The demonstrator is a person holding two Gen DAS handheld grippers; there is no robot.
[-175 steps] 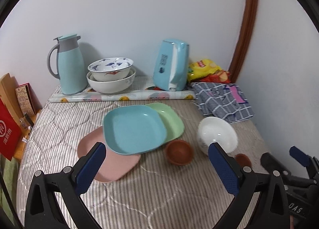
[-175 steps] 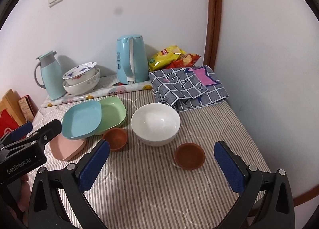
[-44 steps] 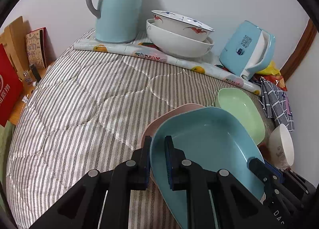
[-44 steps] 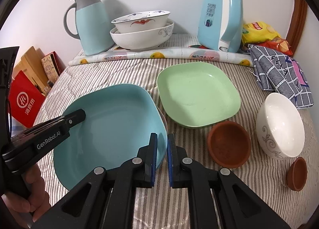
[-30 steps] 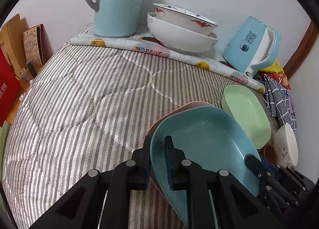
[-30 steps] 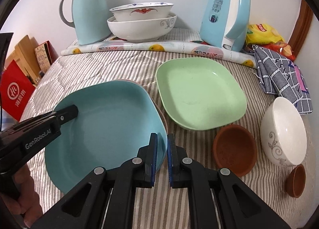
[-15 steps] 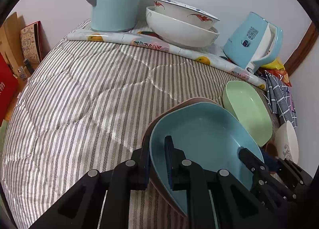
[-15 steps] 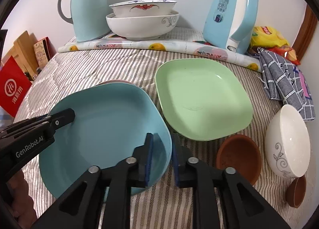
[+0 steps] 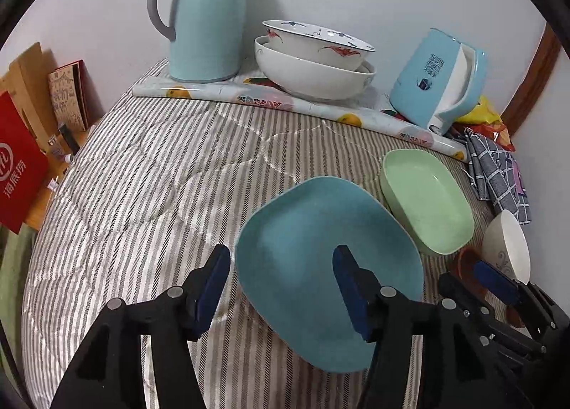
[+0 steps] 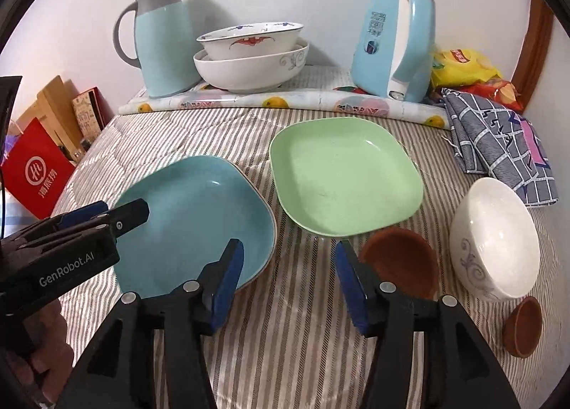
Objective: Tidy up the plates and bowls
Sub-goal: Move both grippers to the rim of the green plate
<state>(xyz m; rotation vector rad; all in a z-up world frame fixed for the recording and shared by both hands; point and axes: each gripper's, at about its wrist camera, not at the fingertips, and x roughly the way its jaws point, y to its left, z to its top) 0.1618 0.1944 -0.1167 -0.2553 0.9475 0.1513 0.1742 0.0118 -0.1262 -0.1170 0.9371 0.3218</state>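
Left tool just opened, square blue plate lying flat, glossy

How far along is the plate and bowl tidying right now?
Done: the blue plate lies flat on the striped cover, with a pinkish rim just showing under its edge. In hand: nothing; the left gripper and right gripper have just been opening and hold nothing. Left: the green plate, white bowl and two brown bowls sit separately.
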